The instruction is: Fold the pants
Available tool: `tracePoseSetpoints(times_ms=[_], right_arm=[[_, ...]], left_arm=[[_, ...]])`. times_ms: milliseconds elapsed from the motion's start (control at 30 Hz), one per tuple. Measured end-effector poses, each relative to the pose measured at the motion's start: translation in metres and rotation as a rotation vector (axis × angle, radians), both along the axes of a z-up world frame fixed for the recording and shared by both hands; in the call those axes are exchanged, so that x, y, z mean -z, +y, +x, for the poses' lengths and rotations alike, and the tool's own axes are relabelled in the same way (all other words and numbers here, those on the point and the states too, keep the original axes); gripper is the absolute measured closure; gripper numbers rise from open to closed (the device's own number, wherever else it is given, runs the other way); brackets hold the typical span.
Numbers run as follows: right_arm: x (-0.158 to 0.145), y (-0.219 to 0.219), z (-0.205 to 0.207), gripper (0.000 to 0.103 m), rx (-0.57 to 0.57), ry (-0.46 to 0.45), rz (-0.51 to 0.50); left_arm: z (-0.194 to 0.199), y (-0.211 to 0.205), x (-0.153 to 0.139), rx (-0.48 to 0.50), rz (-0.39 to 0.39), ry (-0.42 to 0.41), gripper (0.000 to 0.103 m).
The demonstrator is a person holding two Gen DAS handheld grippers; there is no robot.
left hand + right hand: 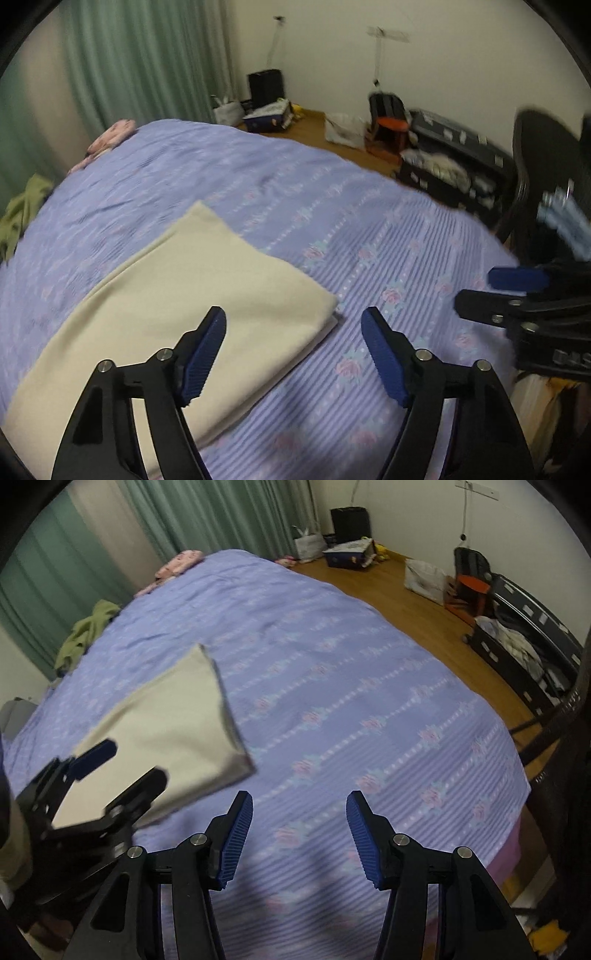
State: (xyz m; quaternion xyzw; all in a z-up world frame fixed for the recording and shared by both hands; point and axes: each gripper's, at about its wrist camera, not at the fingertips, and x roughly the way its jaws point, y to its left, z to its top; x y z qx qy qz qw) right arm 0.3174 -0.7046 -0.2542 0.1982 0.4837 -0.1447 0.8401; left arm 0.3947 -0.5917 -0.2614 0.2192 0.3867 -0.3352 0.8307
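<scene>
The cream pants lie folded flat on the purple flowered bedspread. They also show in the right wrist view. My left gripper is open and empty, hovering just above the folded pants' near right corner. It also shows in the right wrist view, over the pants' near edge. My right gripper is open and empty above bare bedspread, to the right of the pants. It shows at the right edge of the left wrist view.
A green garment and a pink cloth lie at the bed's far left. Bags and a box stand on the wooden floor beyond. An open black suitcase and a dark chair are right of the bed.
</scene>
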Motion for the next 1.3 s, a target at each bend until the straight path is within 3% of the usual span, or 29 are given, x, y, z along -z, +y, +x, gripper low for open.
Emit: tracePoseSetpoints(times_ms=[167, 300, 367, 400, 433, 567, 700, 800, 967, 1133, 1267, 1300], right_arm=[[0.024, -0.013, -0.005, 0.055, 0.015, 0.023, 0.016], [0.032, -0.023, -0.005, 0.056, 0.018, 0.026, 0.020], [0.033, -0.028, -0.003, 0.056, 0.015, 0.022, 0.029], [0.034, -0.029, -0.002, 0.056, 0.014, 0.019, 0.033], [0.034, -0.030, 0.000, 0.056, 0.008, 0.013, 0.040], [0.035, -0.029, 0.010, 0.060, -0.027, -0.034, 0.099], [0.042, -0.020, 0.034, 0.060, -0.089, -0.105, 0.219], [0.057, -0.010, 0.062, 0.060, -0.158, -0.135, 0.271], [0.095, 0.001, 0.111, 0.060, -0.262, -0.086, 0.373], [0.113, 0.005, 0.139, 0.060, -0.325, -0.074, 0.397], [0.129, 0.007, 0.157, 0.061, -0.343, -0.075, 0.520], [0.132, 0.006, 0.159, 0.077, -0.338, -0.075, 0.541]], left_arm=[[-0.001, -0.036, 0.041, 0.044, 0.112, -0.036, 0.042], [0.004, -0.050, 0.053, 0.030, 0.165, -0.091, 0.054], [0.009, -0.052, 0.055, 0.029, 0.168, -0.076, 0.068], [0.011, -0.051, 0.054, 0.035, 0.153, -0.052, 0.082], [0.013, -0.050, 0.051, 0.038, 0.141, -0.030, 0.090], [0.020, -0.025, 0.012, -0.017, 0.051, -0.061, 0.091], [0.038, 0.000, -0.009, -0.074, -0.010, -0.020, 0.091], [0.045, 0.007, -0.009, -0.090, -0.026, 0.010, 0.091], [0.044, 0.012, -0.003, -0.090, -0.013, 0.015, 0.091], [0.041, 0.016, 0.005, -0.098, -0.008, 0.036, 0.091], [0.041, 0.017, 0.004, -0.109, -0.019, 0.041, 0.092], [0.042, 0.017, 0.003, -0.110, -0.020, 0.044, 0.092]])
